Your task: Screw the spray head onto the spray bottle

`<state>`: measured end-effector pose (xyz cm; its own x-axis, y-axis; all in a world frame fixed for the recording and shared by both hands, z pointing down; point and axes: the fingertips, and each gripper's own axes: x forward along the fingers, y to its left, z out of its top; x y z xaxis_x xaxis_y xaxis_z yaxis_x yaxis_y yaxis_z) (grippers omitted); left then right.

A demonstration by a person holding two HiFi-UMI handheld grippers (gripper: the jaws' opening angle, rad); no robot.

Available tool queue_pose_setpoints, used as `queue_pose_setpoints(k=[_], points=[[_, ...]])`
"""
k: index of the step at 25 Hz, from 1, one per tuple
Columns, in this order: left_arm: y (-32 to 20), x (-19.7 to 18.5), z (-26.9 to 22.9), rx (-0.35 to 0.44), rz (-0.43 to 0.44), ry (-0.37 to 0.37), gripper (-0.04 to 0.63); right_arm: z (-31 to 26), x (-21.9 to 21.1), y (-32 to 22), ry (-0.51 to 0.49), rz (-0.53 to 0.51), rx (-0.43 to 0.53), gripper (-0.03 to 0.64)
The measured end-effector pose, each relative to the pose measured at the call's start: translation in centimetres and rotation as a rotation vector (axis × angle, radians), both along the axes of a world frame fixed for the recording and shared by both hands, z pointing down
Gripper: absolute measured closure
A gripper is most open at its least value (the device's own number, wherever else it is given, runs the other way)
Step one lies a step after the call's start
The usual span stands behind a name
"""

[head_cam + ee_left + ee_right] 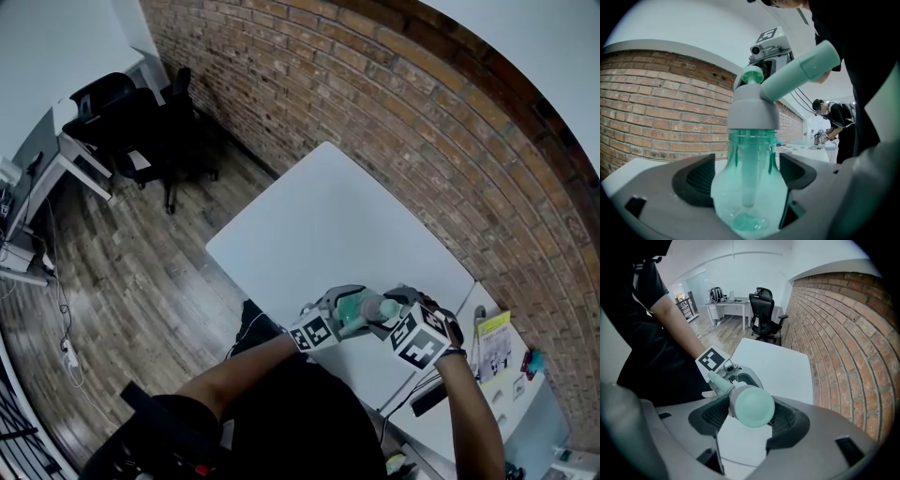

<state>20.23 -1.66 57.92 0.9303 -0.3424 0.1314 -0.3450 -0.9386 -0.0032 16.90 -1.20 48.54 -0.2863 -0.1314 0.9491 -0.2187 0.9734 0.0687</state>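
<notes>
Far left: black office chair (pixel 141 122) standing. Centre: white table (pixel 328 225) lying beneath; left gripper (pixel 749 174) clamping green spray bottle (pixel 750 199), holding it upright over table's near edge; spray head (pixel 753 105) sitting on bottle neck; right gripper (pixel 749 417) clamping spray head from above. Right: brick wall (pixel 441 131) running.

A green spray bottle (pixel 357 313) is being held over the white table (pixel 328 220) by the left gripper (pixel 337 307), while its spray head (pixel 385 307), seemingly, is being gripped by the right gripper (pixel 403 313).
</notes>
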Motion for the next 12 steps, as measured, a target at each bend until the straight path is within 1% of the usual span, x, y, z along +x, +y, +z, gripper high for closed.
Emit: queue_pose_setpoints(k=[3,7,9,12], points=[[-0.1,0.1,-0.1,0.002,-0.001,0.001,0.178,-0.7,0.1,0.1,0.026,-0.098,0.034,0.357],[-0.1,0.0,0.0,0.000,-0.002,-0.001,0.178,-1.7,-0.1,0.7,0.044,-0.318,0.055,0.357],[0.0,0.1,0.0,-0.001,0.000,-0.003,0.178,-1.6,0.4,0.8,0.088,-0.422,0.062,0.357],[-0.2,0.3,0.1,-0.002,0.005,-0.006,0.178,-1.0,0.9,0.4,0.149,-0.498,0.050,0.357]])
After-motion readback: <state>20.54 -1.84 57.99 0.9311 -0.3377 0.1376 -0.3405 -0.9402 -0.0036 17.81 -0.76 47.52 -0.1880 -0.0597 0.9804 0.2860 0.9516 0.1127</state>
